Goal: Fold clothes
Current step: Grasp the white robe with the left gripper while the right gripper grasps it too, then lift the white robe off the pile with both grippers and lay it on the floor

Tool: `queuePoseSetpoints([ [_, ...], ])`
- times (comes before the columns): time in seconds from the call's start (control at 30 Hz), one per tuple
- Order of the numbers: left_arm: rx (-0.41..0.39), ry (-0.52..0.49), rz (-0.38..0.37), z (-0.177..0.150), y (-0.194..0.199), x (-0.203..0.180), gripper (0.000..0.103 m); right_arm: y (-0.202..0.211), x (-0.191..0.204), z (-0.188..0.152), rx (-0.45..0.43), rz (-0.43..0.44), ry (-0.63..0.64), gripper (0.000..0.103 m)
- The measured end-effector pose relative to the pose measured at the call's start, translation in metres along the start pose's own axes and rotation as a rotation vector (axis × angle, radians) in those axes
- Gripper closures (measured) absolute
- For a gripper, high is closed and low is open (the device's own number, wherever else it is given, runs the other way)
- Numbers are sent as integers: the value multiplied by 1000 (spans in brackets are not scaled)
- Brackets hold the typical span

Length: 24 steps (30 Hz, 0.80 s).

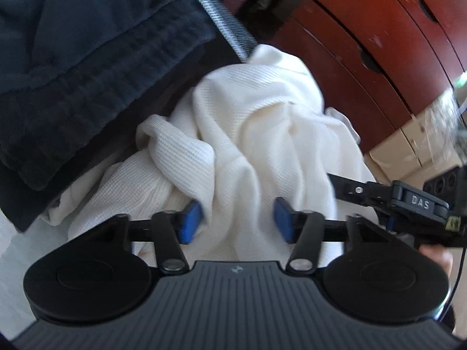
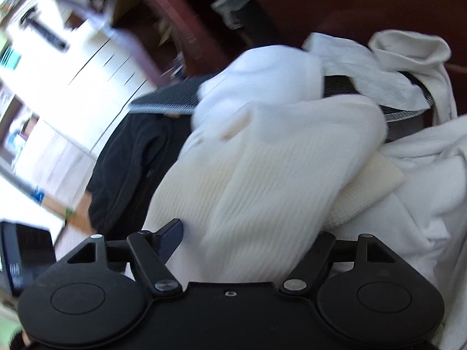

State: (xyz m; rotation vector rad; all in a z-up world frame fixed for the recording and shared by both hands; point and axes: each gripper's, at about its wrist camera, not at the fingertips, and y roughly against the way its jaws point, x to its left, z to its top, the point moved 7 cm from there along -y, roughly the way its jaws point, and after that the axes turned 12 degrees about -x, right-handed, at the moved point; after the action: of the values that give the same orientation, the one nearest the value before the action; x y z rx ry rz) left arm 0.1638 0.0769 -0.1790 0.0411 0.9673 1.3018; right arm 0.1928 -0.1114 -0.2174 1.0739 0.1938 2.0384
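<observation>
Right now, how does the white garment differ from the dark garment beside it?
The white garment is cream, with a fine waffle-like knit; the dark garment is navy-black with a ribbed band. The white one lies bunched between the jaws of the left gripper; the dark one lies to the side, clear of them. Both are crumpled, not folded.

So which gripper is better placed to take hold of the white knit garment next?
Probably the left gripper: its blue pads stand open, straddling a fold of the white knit garment. The right gripper is buried in cloth, one finger hidden.
</observation>
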Motion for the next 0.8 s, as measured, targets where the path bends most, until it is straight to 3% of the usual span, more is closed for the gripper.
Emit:
queuePoseSetpoints([
  [0.03,1,10,30,-2,-7,6,6,-2,0,0,5,17,3,37],
  [0.1,28,37,53,-8,-20,18,6,-7,1,-1,17,35,18,60],
  [0.17,43,83,19,-11,-23,23,32,-6,7,-5,16,38,54,69],
  [0.2,44,83,-3,-11,-19,20,63,-2,12,-7,15,41,96,70],
  [0.23,41,68,-26,-9,-13,15,85,5,20,-9,21,54,139,71],
  [0.3,32,43,-84,-6,3,3,92,24,38,-11,26,158,167,72],
  [0.4,13,66,-200,-2,30,-14,95,57,71,-8,7,392,171,72],
  [0.47,5,75,-229,-3,42,-19,95,70,86,-6,-43,436,221,69],
  [0.6,20,85,-162,-22,40,-7,95,35,72,-4,-34,222,180,58],
  [0.67,27,90,-128,-31,39,-1,95,7,49,-17,37,96,93,56],
  [0.8,27,121,-108,-37,41,3,95,-15,25,-44,49,31,-40,59],
])
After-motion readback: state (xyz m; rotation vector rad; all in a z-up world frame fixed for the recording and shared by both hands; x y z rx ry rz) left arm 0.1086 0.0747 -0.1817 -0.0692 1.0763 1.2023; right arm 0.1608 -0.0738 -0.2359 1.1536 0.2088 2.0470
